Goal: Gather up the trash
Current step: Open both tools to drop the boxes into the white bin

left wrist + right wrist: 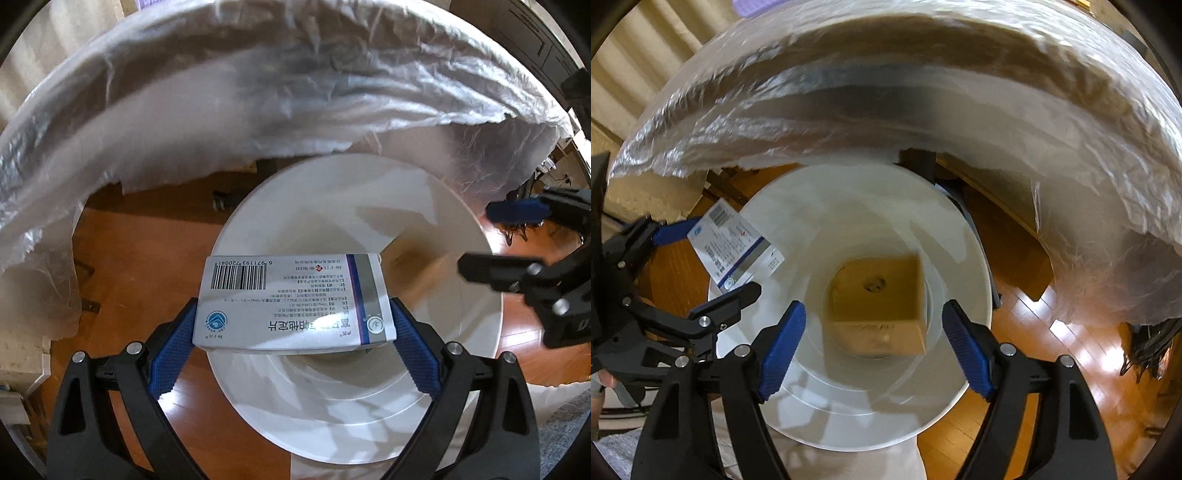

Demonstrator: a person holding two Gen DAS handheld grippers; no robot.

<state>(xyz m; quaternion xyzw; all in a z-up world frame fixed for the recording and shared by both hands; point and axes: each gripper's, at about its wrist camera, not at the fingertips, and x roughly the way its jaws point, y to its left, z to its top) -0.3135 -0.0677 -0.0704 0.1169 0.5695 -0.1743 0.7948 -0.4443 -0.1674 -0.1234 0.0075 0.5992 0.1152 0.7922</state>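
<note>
The white printed cardboard medicine box [293, 302] has a smooth, faintly sheeny face. The blue finger pads [171, 354] clamping it look like knurled rubber, on matt black plastic arms with bright metal screws. The white plastic bin [971, 258] is glossy, with a thin clear liner. The brown cardboard carton [882, 306] inside is matt. At twelve o'clock, the crinkled translucent plastic sheet [886, 92] glints. At four o'clock, the varnished orange-brown wood floor [1071, 350] shines.
</note>
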